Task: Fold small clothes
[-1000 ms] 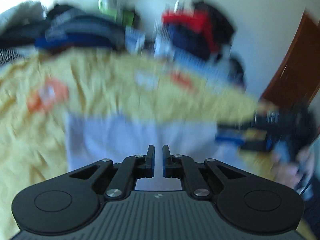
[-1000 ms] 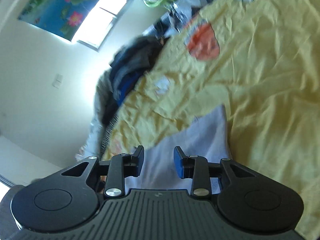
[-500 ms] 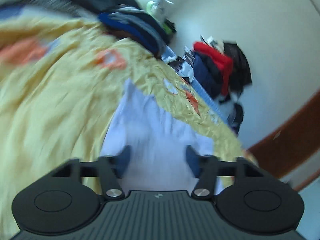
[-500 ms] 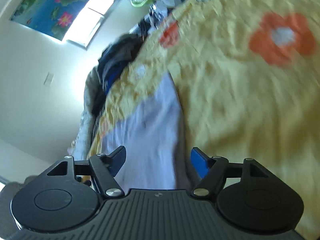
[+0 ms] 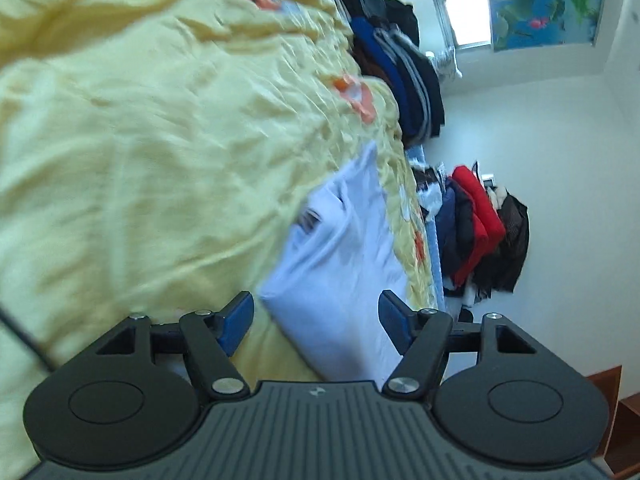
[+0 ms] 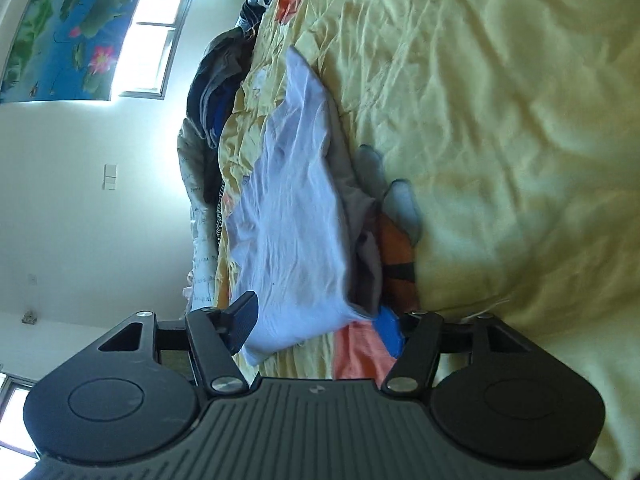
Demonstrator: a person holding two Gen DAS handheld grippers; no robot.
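Note:
A small white garment (image 5: 340, 264) lies partly folded on a yellow flowered bedsheet (image 5: 140, 140). My left gripper (image 5: 316, 318) is open, rolled sideways, its jaws on either side of the garment's near edge. In the right wrist view the white garment (image 6: 292, 216) lies on the sheet (image 6: 500, 120) with its edge between the open jaws of my right gripper (image 6: 318, 324). Neither gripper holds cloth. Grey and orange fabric (image 6: 396, 256) shows beside and under the garment's right edge.
A stack of dark folded clothes (image 5: 404, 76) sits at the far side of the bed. Red, navy and black clothes (image 5: 476, 228) are piled against the wall. A window and a flower poster (image 6: 80, 32) are on the far wall. Wooden furniture (image 5: 616, 408) stands at the right.
Both grippers opened wide from nearly closed and rolled onto their sides. Both dropped closer to the white garment, whose edge now lies between each pair of jaws.

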